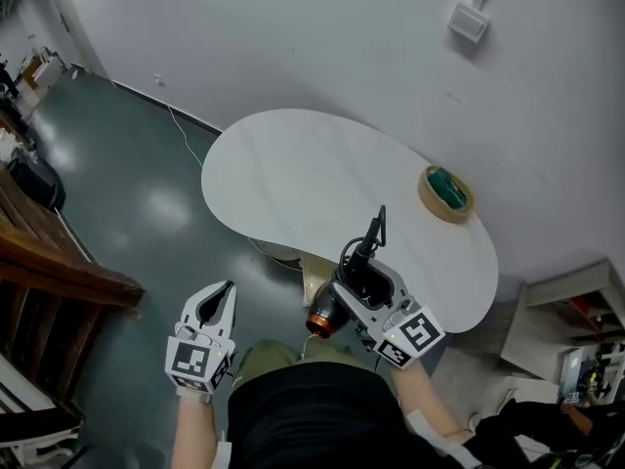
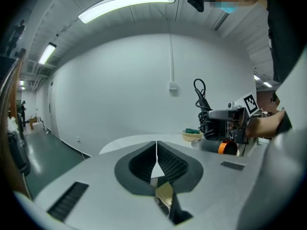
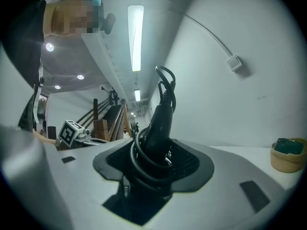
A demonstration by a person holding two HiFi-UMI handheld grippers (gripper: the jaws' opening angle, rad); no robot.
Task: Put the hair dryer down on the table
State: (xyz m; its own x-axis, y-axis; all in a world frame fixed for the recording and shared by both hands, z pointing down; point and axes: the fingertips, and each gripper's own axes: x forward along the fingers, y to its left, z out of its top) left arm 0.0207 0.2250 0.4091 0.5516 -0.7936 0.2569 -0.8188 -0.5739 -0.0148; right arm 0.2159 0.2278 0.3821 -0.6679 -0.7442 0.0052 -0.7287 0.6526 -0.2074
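Note:
The hair dryer (image 1: 337, 306) is dark with a copper ring at its nozzle, and its black cord is wound round the handle (image 3: 157, 128). My right gripper (image 1: 376, 283) is shut on that handle and holds the dryer in the air at the near edge of the white oval table (image 1: 293, 174). The handle points up and away, the nozzle back toward the person. In the left gripper view the dryer (image 2: 218, 146) hangs at the right, over the table (image 2: 139, 140). My left gripper (image 1: 219, 301) is shut and empty, low over the floor left of the table.
A tan bowl-like ring with something green inside (image 1: 446, 192) sits at the table's far right edge, by the wall. A wooden staircase (image 1: 49, 262) stands at the left. A white cable (image 1: 181, 130) runs over the dark floor. Shelves and clutter (image 1: 576, 350) fill the right corner.

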